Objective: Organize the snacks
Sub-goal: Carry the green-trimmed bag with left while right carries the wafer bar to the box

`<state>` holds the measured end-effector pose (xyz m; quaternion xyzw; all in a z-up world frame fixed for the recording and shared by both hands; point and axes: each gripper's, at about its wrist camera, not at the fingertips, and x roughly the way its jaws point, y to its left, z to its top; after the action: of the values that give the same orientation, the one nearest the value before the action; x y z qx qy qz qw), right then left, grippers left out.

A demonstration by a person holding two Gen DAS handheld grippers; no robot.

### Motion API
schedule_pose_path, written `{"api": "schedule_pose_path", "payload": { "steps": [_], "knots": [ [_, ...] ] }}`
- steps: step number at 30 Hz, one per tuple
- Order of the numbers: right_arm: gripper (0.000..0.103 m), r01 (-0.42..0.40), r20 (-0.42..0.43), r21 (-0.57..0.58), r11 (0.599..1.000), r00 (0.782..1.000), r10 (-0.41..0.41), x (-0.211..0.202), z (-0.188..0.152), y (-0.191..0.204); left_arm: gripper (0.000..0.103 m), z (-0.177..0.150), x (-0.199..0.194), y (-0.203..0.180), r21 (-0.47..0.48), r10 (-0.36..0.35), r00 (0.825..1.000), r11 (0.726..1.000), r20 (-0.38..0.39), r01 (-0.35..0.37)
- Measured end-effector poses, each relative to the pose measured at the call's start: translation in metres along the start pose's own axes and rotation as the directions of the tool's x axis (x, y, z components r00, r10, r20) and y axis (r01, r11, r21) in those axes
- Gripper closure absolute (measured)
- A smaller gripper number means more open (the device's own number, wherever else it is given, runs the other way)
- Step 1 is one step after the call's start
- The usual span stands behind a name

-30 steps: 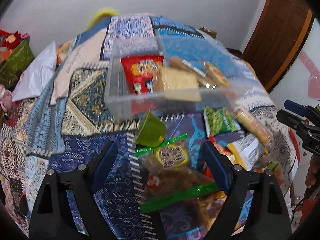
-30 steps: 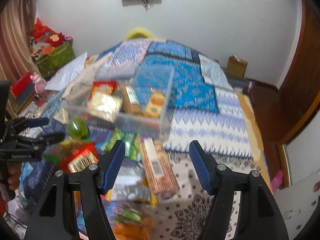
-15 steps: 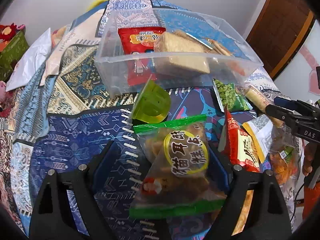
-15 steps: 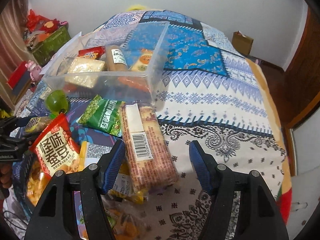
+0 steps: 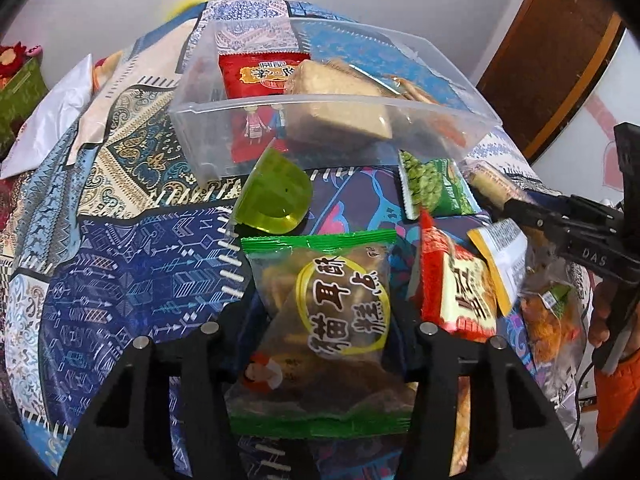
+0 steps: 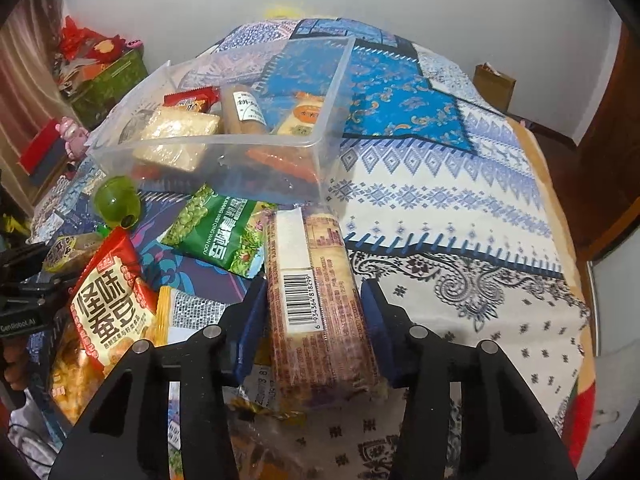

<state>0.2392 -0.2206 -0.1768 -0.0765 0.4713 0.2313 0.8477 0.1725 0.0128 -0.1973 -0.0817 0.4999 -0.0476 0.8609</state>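
My left gripper (image 5: 324,320) has its jaws closed in on both sides of a clear snack bag with a green edge and yellow oval label (image 5: 332,312), lying on the bed. My right gripper (image 6: 314,320) has its blue pads against both sides of a long biscuit pack with a barcode (image 6: 316,308). A clear plastic bin (image 6: 224,148), also in the left wrist view (image 5: 320,100), holds a red packet, crackers and other snacks just beyond both grippers.
A green jelly cup (image 5: 276,196), a green pea packet (image 6: 218,236), a red packet (image 6: 106,304) and an orange snack bag (image 5: 548,324) lie on the patterned bedspread (image 6: 460,200). A brown door (image 5: 548,52) stands at the right.
Both grippers came down and forward toward the snacks. The left jaws narrowed around the green-edged bag; the right jaws narrowed around the biscuit pack.
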Motion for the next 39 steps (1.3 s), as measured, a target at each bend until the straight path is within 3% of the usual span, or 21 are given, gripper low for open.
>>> {"api": "schedule_pose_path", "payload": {
  "steps": [9,22,32,39],
  "knots": [
    [0.06,0.031,0.081,0.012,0.999,0.996,-0.032,-0.034,0.006,-0.004,0.051,0.0,-0.041,-0.001,0.014,0.036,0.995,0.999,0.09,-0.037],
    [0.06,-0.009,0.212,0.017,1.0,0.977,0.006,-0.067,0.039,0.018,0.051,0.045,-0.086,0.005,-0.004,0.071,0.963,0.997,0.26,-0.072],
    [0.06,-0.061,0.243,0.013,0.998,0.968,0.056,-0.05,0.072,0.036,0.051,0.079,-0.073,0.013,-0.028,0.098,0.95,0.995,0.297,-0.094],
    [0.06,-0.086,0.216,-0.003,0.996,0.973,0.085,-0.024,0.094,0.048,0.051,0.108,-0.043,0.026,-0.061,0.108,0.957,0.994,0.271,-0.095]
  ]
}}
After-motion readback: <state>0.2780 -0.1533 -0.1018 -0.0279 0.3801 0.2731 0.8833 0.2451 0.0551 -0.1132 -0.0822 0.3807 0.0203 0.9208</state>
